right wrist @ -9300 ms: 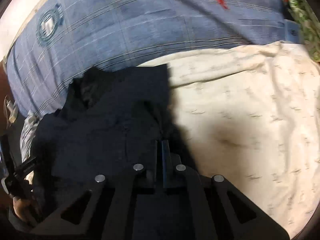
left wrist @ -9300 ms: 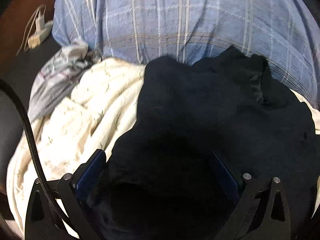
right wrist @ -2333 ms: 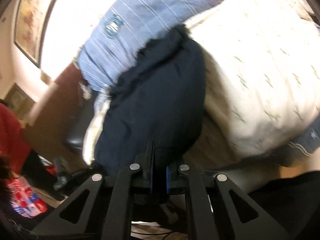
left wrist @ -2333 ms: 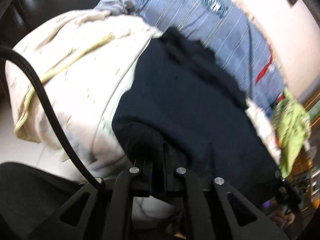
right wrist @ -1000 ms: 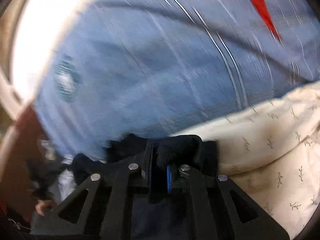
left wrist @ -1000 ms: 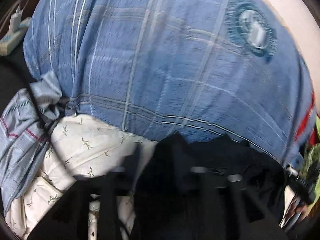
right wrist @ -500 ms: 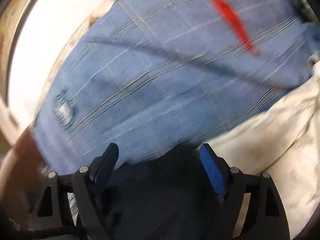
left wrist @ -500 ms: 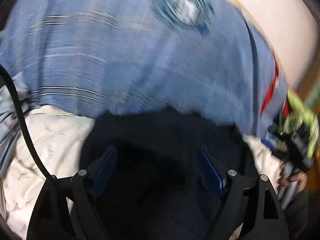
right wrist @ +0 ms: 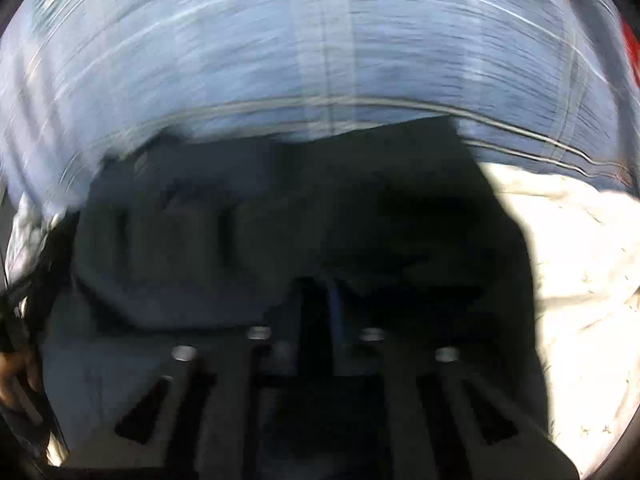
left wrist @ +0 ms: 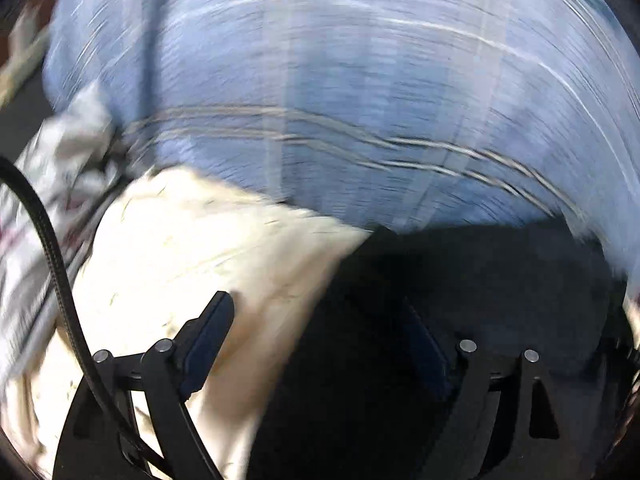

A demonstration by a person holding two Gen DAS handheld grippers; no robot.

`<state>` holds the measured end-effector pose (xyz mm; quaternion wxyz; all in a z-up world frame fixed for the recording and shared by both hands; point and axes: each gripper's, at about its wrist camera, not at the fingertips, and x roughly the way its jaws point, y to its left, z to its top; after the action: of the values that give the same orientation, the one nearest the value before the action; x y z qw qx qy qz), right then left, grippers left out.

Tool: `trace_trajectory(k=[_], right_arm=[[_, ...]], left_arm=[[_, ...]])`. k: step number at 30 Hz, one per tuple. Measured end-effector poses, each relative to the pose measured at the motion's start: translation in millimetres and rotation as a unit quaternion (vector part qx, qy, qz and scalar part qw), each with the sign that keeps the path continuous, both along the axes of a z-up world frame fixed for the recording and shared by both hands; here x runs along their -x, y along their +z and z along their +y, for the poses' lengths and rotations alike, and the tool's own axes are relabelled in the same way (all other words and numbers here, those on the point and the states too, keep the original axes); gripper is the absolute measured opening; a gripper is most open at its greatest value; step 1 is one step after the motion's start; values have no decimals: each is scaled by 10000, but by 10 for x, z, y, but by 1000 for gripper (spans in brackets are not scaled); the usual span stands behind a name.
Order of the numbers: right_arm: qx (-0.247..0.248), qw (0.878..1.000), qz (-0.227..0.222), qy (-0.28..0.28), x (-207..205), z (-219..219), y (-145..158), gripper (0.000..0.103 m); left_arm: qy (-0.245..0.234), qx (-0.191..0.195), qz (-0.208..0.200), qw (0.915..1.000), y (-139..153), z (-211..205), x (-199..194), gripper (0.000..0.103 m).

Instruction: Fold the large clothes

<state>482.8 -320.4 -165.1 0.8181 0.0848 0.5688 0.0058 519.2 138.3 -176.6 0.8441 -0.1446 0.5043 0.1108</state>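
Observation:
A dark navy garment (left wrist: 460,280) lies on a cream quilt (left wrist: 200,248), its far edge against a blue plaid blanket (left wrist: 320,80). My left gripper (left wrist: 316,308) hangs over the garment's left edge, one finger above the quilt and the other above the dark cloth. Its jaws are opening and nothing is pressed between them. In the right wrist view the garment (right wrist: 240,240) fills the middle. My right gripper (right wrist: 324,284) is shut low over it. Blur hides whether any cloth is pinched.
The quilt (right wrist: 580,280) extends right of the garment. A grey striped cloth (left wrist: 48,168) is bunched at the far left, and a black cable (left wrist: 52,248) crosses it. A hand (right wrist: 12,376) shows at the right view's left edge. Both views are motion-blurred.
The right gripper's jaws went from wide open to shut. Both grippers dropped closer to the garment, and the left one shifted towards its left edge over the quilt.

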Motion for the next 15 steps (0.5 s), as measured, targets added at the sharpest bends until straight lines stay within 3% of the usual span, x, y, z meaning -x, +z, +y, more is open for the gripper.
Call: trace_trajectory(k=[3, 6, 7, 8, 9, 10, 13, 15], right_arm=[[-193, 9990, -193, -350, 64, -256, 146, 0], [-99, 9954, -875, -372, 448, -376, 551, 8], [-85, 9932, -1066, -450, 687, -453, 715, 27], [-117, 9914, -1190, -533, 881, -532, 809, 61], [-118, 9879, -1391, -671, 1169, -632, 930, 76], [-98, 9861, -1486, -740, 1306, -682, 979, 84], [-262, 9864, -1385, -847, 1907, -863, 1076, 84], [-657, 9866, -1080, -1027, 2263, -976, 999, 84]], left_arm=[[201, -124, -121, 9996, 138, 116, 148, 80], [44, -72, -535, 9985, 408, 111, 492, 81], [-11, -109, -651, 9978, 504, 110, 691, 81], [-26, -158, -711, 9973, 574, 107, 893, 83], [5, -175, -746, 9971, 620, 128, 1063, 84], [-1, -112, -762, 9970, 652, 125, 1250, 84], [144, 427, -647, 9969, 623, 192, 1843, 84], [297, 973, -649, 9927, 560, 233, 2183, 84]])
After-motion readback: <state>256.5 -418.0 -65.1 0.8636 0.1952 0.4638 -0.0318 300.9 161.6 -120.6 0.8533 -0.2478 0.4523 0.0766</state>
